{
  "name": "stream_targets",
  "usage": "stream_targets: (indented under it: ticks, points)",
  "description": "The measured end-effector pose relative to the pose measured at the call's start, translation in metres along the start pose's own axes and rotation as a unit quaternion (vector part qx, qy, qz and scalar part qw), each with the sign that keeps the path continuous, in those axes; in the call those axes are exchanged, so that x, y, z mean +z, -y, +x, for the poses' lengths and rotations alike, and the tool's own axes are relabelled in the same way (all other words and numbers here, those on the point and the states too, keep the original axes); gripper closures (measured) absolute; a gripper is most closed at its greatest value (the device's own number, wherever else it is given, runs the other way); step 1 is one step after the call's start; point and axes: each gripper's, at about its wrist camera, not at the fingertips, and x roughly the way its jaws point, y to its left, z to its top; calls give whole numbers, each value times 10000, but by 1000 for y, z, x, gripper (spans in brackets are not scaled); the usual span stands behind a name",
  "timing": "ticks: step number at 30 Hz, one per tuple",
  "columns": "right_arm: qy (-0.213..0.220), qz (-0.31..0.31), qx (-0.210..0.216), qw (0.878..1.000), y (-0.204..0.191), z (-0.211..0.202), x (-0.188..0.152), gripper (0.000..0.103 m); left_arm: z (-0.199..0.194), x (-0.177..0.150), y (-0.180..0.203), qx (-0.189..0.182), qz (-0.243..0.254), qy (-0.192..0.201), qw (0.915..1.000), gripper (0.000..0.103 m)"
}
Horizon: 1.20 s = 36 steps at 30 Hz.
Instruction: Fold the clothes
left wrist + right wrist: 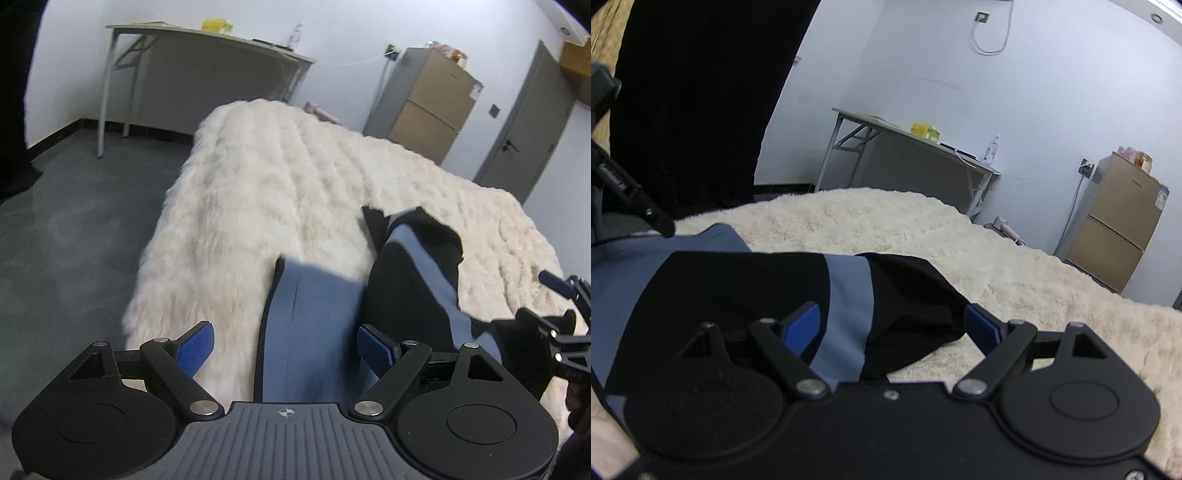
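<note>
garment [310, 317] blue and black; blanket [258, 177] cream (plain)

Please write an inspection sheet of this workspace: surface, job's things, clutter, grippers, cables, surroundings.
Surface: cream fluffy blanket covers the work surface.
Job's things: one blue and black garment lies on the blanket, partly folded over.
Clutter: nothing seen on the blanket besides the garment.
Grippers: left hand-held gripper open over the blue part; right hand-held gripper open over the black part; neither grips.
Cables: white cable hangs from a wall socket.
Surroundings: folding table with yellow box and bottle; fridge; grey door.
</note>
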Motion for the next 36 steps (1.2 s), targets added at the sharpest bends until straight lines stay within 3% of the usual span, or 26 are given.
stream_targets:
  ticks: [4,7,9,10,11,14,17,19,21,25,27,29,33,36]
  points:
    - [44,449,8,9990,16,1,-4,18,34,23,8,-177,585,-402,9973,39]
    - [28,783,-33,9969,29,5,-7,18,65,31,13,-253,719,-845,9935,47]
    - [32,1026,-59,9947,38,7,-9,18,78,33,16,-237,685,-940,9929,55]
    - [41,1133,-63,9935,42,7,-10,18,82,34,19,-246,720,-941,9927,62]
    - [41,1211,-68,9926,45,8,-10,18,84,34,22,-243,775,-931,9923,87]
    - [58,1386,-115,9903,54,8,-13,18,79,33,31,-57,911,-692,9934,93]
    - [106,1477,-142,9889,58,5,-14,18,59,36,30,392,854,-204,9954,94]
    - [174,1490,-172,9885,58,1,-15,18,34,43,17,717,424,293,9961,94]
    - [273,1448,-214,9889,58,-1,-14,18,10,46,4,1214,203,671,9901,93]
    - [343,1410,-214,9892,57,-3,-11,18,11,34,2,1659,472,349,9844,89]
    - [311,1387,-199,9896,56,-3,-12,18,17,26,3,1814,457,93,9823,62]
    - [286,1335,-188,9905,56,-4,-12,18,14,23,2,1762,382,56,9836,33]
    - [257,1242,-185,9918,53,-5,-10,18,-31,18,-8,1413,-295,532,9881,26]
    - [329,966,-13,9948,42,-8,-7,18,-72,5,-14,1201,-1117,1006,9813,25]
